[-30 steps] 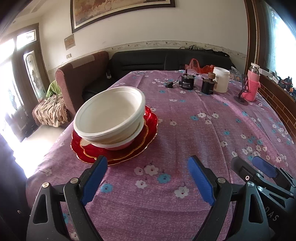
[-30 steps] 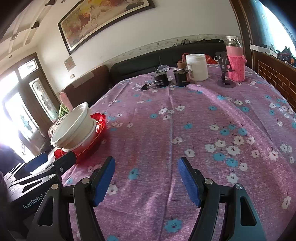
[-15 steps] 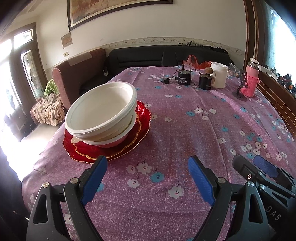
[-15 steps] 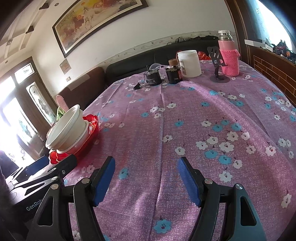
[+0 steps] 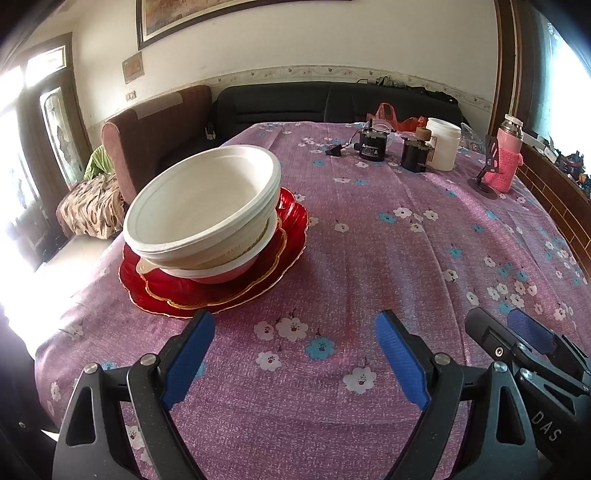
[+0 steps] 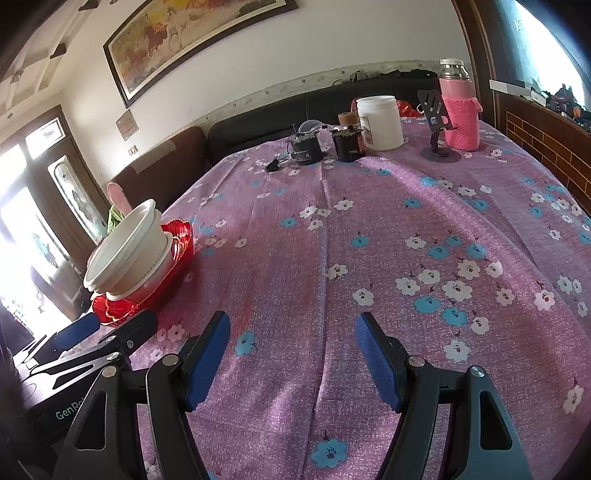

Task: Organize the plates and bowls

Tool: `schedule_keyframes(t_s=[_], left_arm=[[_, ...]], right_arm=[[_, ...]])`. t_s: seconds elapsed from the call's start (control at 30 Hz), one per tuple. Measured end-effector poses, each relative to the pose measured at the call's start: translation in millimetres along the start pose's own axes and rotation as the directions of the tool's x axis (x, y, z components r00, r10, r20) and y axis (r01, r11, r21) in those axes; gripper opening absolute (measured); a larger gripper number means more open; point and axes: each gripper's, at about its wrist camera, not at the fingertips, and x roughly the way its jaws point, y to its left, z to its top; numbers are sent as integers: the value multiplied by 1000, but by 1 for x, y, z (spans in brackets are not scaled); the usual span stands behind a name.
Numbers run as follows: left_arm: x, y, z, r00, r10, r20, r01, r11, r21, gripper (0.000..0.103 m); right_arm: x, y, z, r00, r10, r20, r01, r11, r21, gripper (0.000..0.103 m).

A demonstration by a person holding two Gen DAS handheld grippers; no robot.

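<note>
While both grippers gape, empty white bowls [image 5: 201, 206] sit nested on red plates [image 5: 280, 251].

In the left wrist view, the stacked white round bowls [image 5: 201, 206] cover the middle of the red scalloped glass plates [image 5: 288, 236], so the number of plates cannot be told. The gilt-framed painting [image 5: 221, 14] is cut off by the top edge, and the label on the small black cylindrical jar [image 5: 373, 147] is too small to read. In the right wrist view, printed lettering on the left tongs [image 6: 107, 332] at lower left is cut off by the right tongs' arm.
</note>
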Motion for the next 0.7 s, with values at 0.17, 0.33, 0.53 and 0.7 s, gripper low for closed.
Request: schedule_keyframes(t_s=[0.17, 0.33, 0.53, 0.7], left_arm=[[3, 4, 0, 1000, -7, -7, 6, 1000, -11, 88], [5, 7, 0, 1000, -14, -10, 13, 1000, -19, 88], [6, 12, -1, 1000, -19, -13, 19, 999, -30, 88], [7, 16, -1, 1000, -18, -12, 17, 999, -38, 88]], right_arm=[[2, 3, 0, 1000, -7, -3, 7, 1000, -10, 76], [4, 4, 0, 1000, -13, -7, 13, 1000, -16, 77], [6, 7, -1, 1000, -18, -13, 18, 1000, -25, 78], [7, 10, -2, 1000, -18, -17, 17, 999, -32, 78]])
